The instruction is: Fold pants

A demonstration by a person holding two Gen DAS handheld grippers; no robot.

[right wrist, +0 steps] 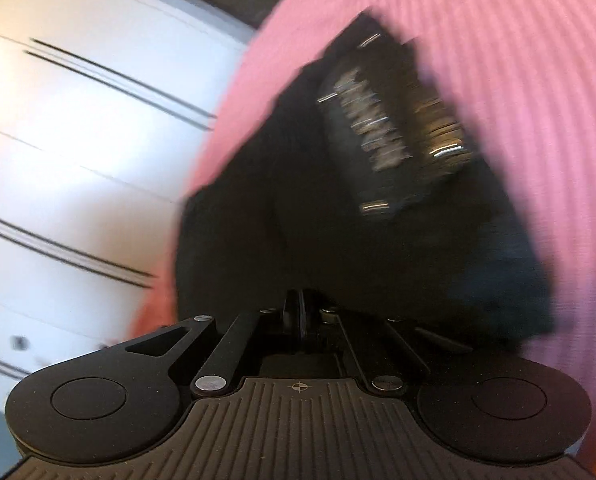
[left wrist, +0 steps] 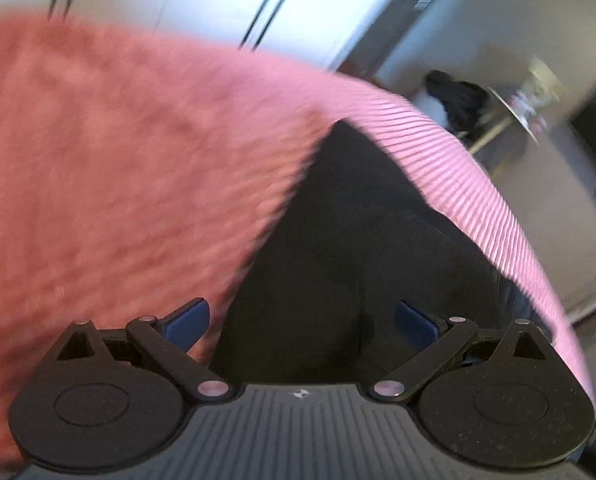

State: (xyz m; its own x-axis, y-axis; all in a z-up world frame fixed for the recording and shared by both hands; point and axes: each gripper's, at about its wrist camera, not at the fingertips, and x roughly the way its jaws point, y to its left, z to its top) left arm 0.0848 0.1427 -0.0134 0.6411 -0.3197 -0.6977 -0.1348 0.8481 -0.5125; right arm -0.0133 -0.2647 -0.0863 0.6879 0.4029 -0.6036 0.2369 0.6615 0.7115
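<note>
On a pink ribbed cloth-covered surface [left wrist: 97,160] lie the black soft fabric pants [left wrist: 346,248], bunched and creased rather than flat. From the right wrist view, the right gripper [right wrist: 302,312] has its fingers pressed together on a fold of the pants. The left gripper [left wrist: 302,322] hangs over them, blue-padded fingers apart and holding nothing. Both views are motion-blurred. Folding looks under way but unfinished: no neat stack is visible

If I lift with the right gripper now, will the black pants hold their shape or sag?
Likely sag: the black pants look soft and already bunch ahead of the right gripper, whose jaws are shut on them. The left gripper is open, so that side probably droops onto the pink cover.
</note>
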